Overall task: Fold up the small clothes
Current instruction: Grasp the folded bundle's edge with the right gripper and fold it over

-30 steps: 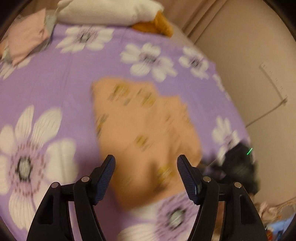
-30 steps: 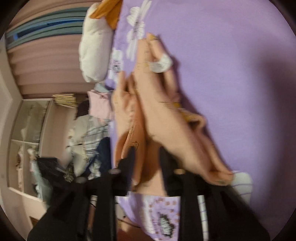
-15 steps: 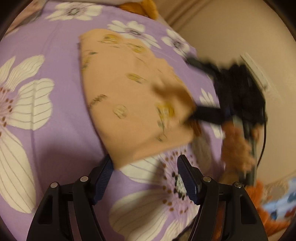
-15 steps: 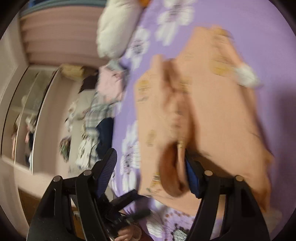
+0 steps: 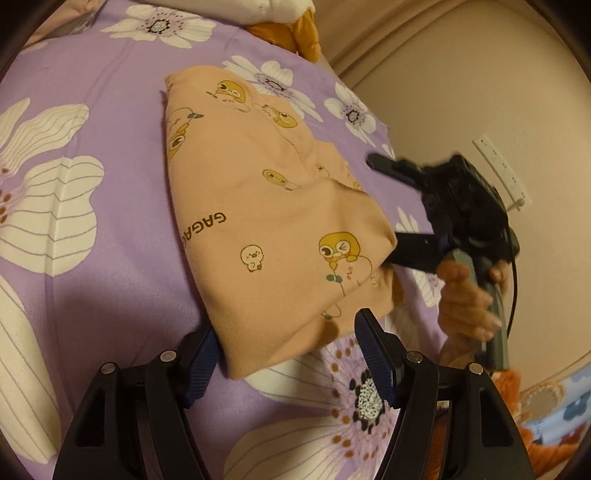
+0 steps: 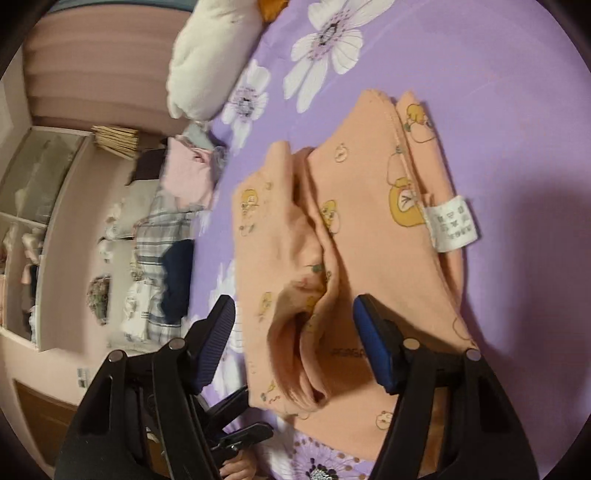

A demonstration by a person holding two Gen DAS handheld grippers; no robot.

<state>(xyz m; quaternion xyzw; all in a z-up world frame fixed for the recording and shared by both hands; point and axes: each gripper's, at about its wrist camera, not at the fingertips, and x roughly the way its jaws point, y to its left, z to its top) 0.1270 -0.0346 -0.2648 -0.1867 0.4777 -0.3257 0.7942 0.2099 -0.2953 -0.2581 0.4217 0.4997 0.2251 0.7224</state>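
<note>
A peach garment (image 5: pixel 266 206) printed with yellow chicks lies folded on the purple flowered bedsheet (image 5: pixel 92 92). My left gripper (image 5: pixel 288 325) is open at its near corner, which lies loosely between the fingers. At the garment's right edge a hand holds my right gripper (image 5: pixel 384 210), one finger above the cloth and one beside it. In the right wrist view the garment (image 6: pixel 369 221) shows a white label (image 6: pixel 452 223). A rolled fold sits between the fingers of the right gripper (image 6: pixel 293 301), whose jaws are closing without pressing it. The left gripper (image 6: pixel 255 411) peeks in below.
A white pillow (image 6: pixel 207 62) and an orange plush (image 5: pixel 291 33) lie at the bed's far end. Folded pink clothes (image 6: pixel 188 173) sit near the bed's edge, with a heap of checked and dark laundry (image 6: pixel 162 266) beyond. A beige wall (image 5: pixel 461 92) borders the right side.
The right gripper let go of the bunched garment, which now lies folded flat. My left gripper sank toward the garment's near corner. The right gripper came into the left wrist view at the right.
</note>
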